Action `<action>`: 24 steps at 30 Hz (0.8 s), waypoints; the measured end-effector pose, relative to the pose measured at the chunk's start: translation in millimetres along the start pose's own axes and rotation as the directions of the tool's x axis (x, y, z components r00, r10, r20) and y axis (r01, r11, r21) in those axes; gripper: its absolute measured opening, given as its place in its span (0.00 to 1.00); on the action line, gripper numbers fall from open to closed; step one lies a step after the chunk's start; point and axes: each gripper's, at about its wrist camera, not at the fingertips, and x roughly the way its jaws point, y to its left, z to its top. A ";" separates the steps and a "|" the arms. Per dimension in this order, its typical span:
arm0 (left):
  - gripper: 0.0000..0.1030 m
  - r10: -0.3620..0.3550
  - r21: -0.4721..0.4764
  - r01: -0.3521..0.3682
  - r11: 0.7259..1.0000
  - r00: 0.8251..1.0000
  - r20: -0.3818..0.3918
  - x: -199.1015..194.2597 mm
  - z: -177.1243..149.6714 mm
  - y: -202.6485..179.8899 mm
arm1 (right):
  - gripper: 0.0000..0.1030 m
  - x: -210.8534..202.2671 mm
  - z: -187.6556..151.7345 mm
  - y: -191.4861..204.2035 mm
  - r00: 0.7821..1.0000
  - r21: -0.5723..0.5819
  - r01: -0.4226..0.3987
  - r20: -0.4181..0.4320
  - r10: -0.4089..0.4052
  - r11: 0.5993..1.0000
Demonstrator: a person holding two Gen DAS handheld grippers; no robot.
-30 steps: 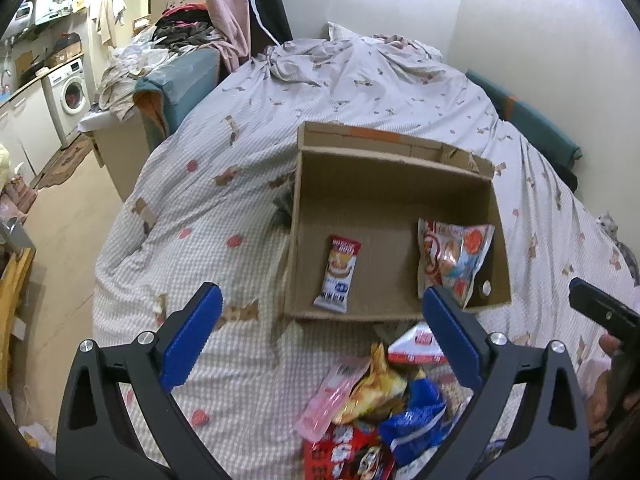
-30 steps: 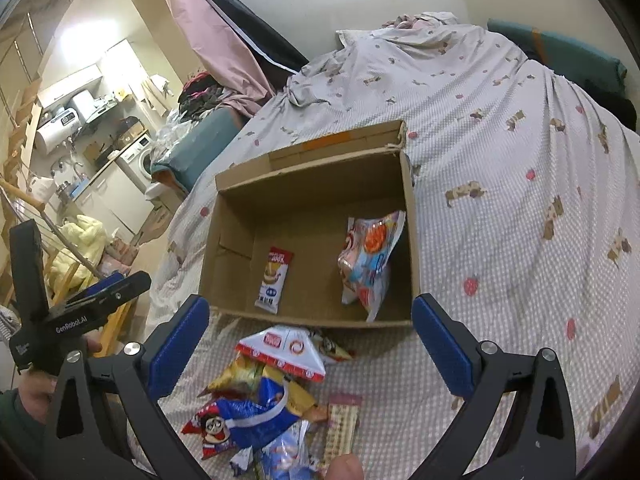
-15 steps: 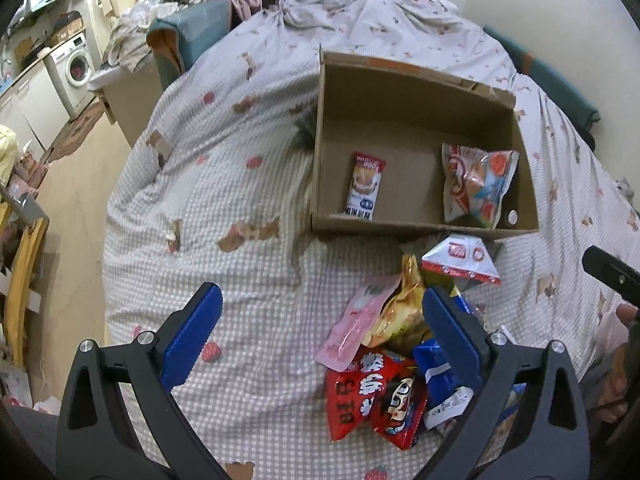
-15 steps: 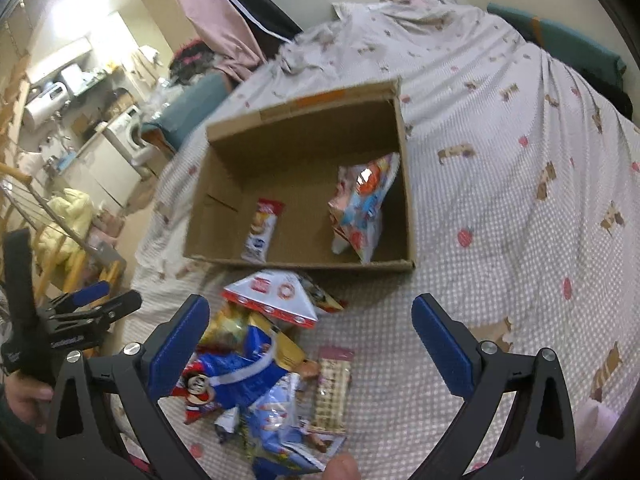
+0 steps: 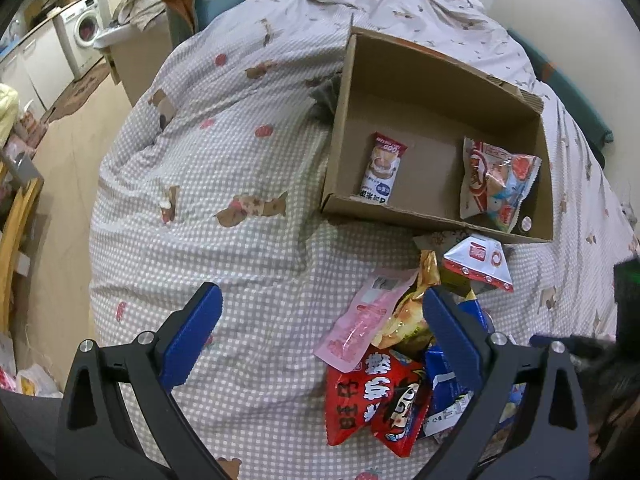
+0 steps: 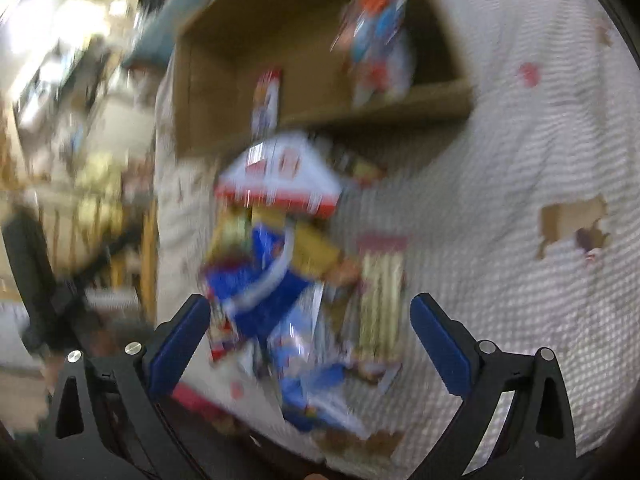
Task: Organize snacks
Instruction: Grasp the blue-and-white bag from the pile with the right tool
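A bed (image 5: 224, 152) under a grey checked quilt with small animal patches fills most of the room. Beyond its left side lies a pale floor (image 5: 68, 128), and past that a white washing machine (image 5: 82, 36) (set among white cabinets). A plain white wall (image 5: 552, 4) rises behind the bed's far end.

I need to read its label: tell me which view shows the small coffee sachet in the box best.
The left wrist view. There the coffee sachet lies flat and sharp on the floor of the cardboard box, its print fully in view. The right wrist view is motion-blurred: the sachet is only a smeared red and white strip, partly hidden behind the box's near wall.
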 end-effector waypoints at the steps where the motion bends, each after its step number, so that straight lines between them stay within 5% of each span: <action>1: 0.96 -0.001 -0.004 0.001 1.000 1.000 -0.005 1.2 0.1 0.9 | 0.89 5.8 -4.1 5.9 0.999 -0.038 0.025 -0.025 -0.026 0.999; 7: 0.96 -0.008 -0.016 0.007 1.000 1.000 -0.023 4.1 -0.2 0.6 | 0.72 37.7 -23.4 17.4 0.985 -0.136 0.048 -0.161 -0.070 0.990; 11: 0.96 0.000 -0.012 0.000 1.000 1.000 -0.017 3.2 -0.1 0.6 | 0.47 35.3 -28.3 7.2 0.984 -0.098 0.012 -0.178 -0.029 0.995; 20: 0.96 -0.002 0.011 0.002 1.000 0.999 -0.040 4.7 -5.7 -2.6 | 0.38 -21.2 -23.3 -12.9 1.000 -0.034 -0.015 -0.010 0.015 0.999; 24: 0.96 -0.005 0.020 0.007 1.000 0.997 -0.080 8.4 -11.4 0.5 | 0.38 -54.8 -16.1 -14.3 0.987 -0.051 0.085 0.142 -0.077 0.995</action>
